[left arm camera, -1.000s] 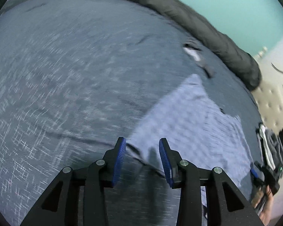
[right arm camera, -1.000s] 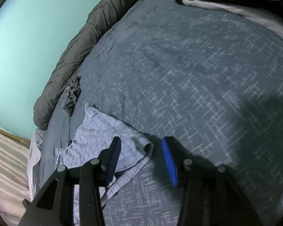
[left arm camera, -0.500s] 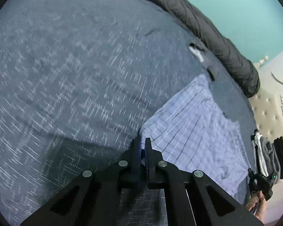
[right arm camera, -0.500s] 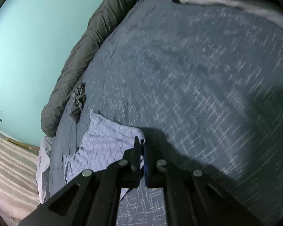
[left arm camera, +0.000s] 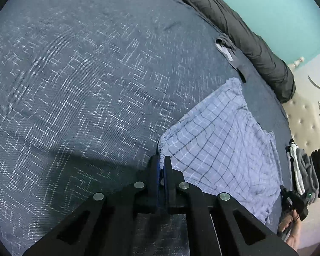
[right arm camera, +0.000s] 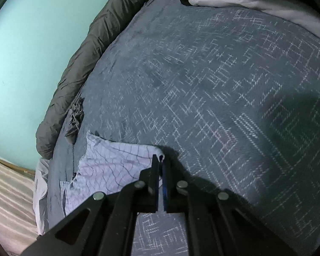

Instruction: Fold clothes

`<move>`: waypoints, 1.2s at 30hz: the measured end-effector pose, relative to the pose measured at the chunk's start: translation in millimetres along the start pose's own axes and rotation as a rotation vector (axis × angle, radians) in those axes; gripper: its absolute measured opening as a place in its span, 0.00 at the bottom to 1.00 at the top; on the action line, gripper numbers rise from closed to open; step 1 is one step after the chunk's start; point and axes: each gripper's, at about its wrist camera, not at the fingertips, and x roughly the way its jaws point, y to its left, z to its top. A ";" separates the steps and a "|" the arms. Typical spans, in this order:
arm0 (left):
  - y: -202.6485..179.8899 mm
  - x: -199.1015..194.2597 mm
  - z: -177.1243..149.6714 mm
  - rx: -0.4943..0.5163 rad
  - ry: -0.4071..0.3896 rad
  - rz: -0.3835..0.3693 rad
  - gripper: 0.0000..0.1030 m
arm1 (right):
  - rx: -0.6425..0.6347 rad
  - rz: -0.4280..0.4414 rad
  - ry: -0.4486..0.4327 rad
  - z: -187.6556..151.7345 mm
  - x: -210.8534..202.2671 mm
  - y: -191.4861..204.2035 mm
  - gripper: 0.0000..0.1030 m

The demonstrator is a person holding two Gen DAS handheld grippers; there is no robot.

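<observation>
Our jaws are clenched on both sides: the left gripper [left arm camera: 161, 166] pinches a near corner of the checked garment [left arm camera: 221, 147], and the right gripper [right arm camera: 160, 164] pinches another corner of the same cloth [right arm camera: 111, 166], whose hem just peeks out above its fingertips. The garment, pale blue with a dark grid, lies spread on the bed [left arm camera: 85, 89], on the patterned navy cover, with its far edge reaching toward the dark rolled duvet [left arm camera: 251, 42] along the teal wall [left arm camera: 288, 10]. A small crumpled dark piece [right arm camera: 75, 120] sits just beyond that far edge, apart from it.

We judge that both near corners are held for a fold, though whether the cloth is single or already doubled we cannot tell.

What could go wrong from here: each grip looks shallow, right at the hem, so a quick lift could pull the fabric out of one side and leave the fold skewed. If we move the two corners at unequal speed or height, the cloth will twist and the edges will not meet. The rough cover may drag on the underside and bunch it into wrinkles. Carried too far, the leading edge could land on the crumpled dark piece. The folded stack [left arm camera: 305, 170] near the headboard [left arm camera: 305, 115] stays well clear.
</observation>
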 end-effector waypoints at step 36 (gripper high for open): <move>-149.1 79.3 115.7 0.316 0.013 -0.022 0.33 | -0.377 0.104 0.213 44.2 80.5 142.7 0.34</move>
